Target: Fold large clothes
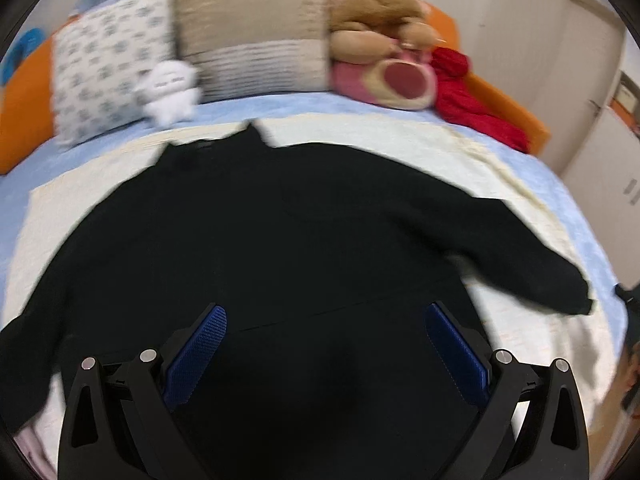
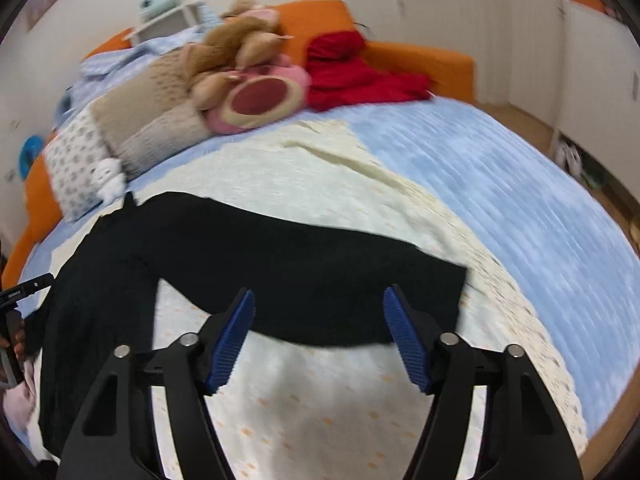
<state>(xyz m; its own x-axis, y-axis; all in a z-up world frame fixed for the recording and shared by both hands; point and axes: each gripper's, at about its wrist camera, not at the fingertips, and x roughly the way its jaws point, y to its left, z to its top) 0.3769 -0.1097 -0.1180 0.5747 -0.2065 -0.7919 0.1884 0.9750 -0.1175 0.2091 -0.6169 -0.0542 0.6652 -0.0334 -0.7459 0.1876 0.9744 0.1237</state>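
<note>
**Black sweater spread flat on the bed, both grippers wide apart above it**

A black long-sleeved sweater (image 1: 280, 240) lies spread out on a cream blanket (image 1: 380, 140) that covers a light blue bedspread (image 2: 500, 184). In the left wrist view the garment fills the middle and lower frame, its sleeves reaching toward the lower left edge and the right edge. The left gripper (image 1: 326, 356) hangs over the sweater's lower body with its blue-padded fingers (image 1: 196, 360) spread wide, holding nothing.

In the right wrist view one sleeve (image 2: 320, 280) stretches across the middle of the frame, its cuff ending at centre right. The right gripper (image 2: 319, 340) is also spread wide and empty, its fingertips framing the sleeve's lower edge; whether they touch the cloth cannot be told.

Along the top of both views sit a patterned pillow (image 1: 100, 68), a beige striped cushion (image 1: 256, 36), a small white plush (image 1: 170, 88), a brown plush (image 1: 380, 16) on a pink plush (image 1: 392, 76), and a red garment (image 2: 352, 72) against the orange bed frame (image 2: 424, 60). Both frames are motion-blurred.
</note>
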